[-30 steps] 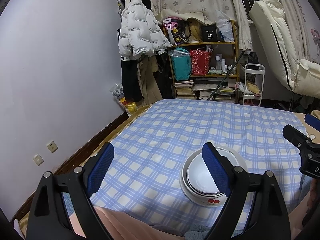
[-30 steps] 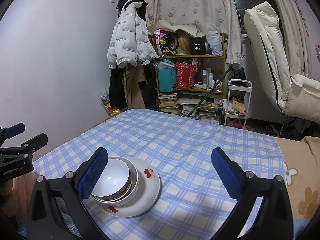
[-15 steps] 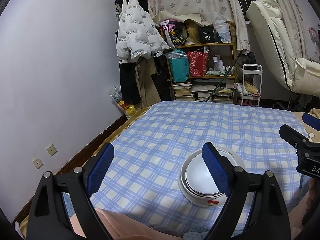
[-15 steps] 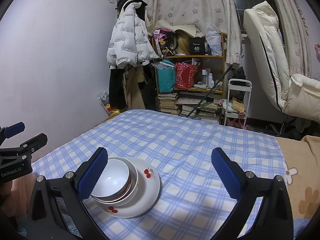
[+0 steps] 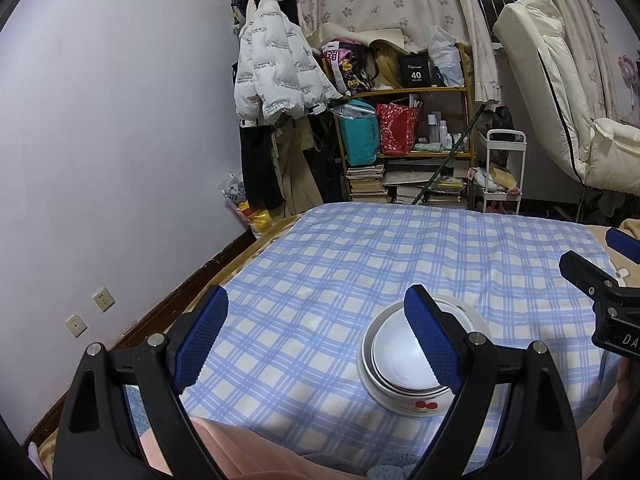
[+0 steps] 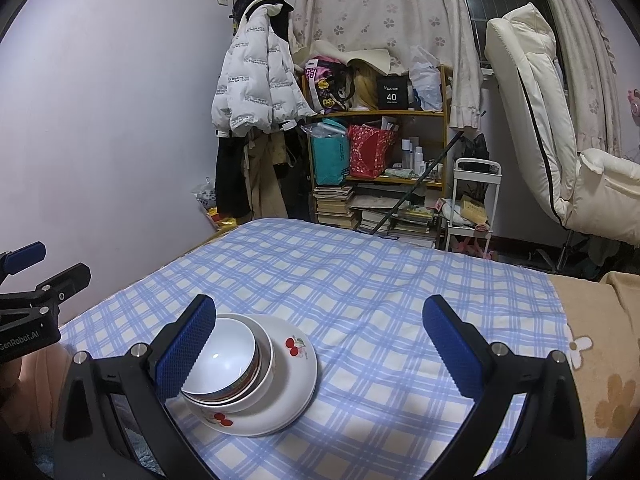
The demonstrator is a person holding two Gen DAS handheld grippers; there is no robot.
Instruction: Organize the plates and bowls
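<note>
A white plate with cherry prints (image 6: pixel 294 376) lies on the blue checked cloth (image 6: pixel 360 292). Nested white bowls (image 6: pixel 228 364) stand stacked on the plate's left part. In the left wrist view the same stack of bowls (image 5: pixel 400 364) shows behind the right finger. My left gripper (image 5: pixel 316 336) is open, with nothing between its blue pads, and the stack lies to its right. My right gripper (image 6: pixel 320 352) is open too, held above the cloth with the stack by its left finger. Each gripper shows at the edge of the other's view.
A wooden shelf (image 6: pixel 380 176) crammed with bags, bottles and books stands at the back. A white puffer jacket (image 6: pixel 256 92) hangs on the wall. A white cart (image 6: pixel 476 208) and a cream recliner (image 6: pixel 536 128) stand at the right. A beige blanket (image 6: pixel 600 340) borders the cloth.
</note>
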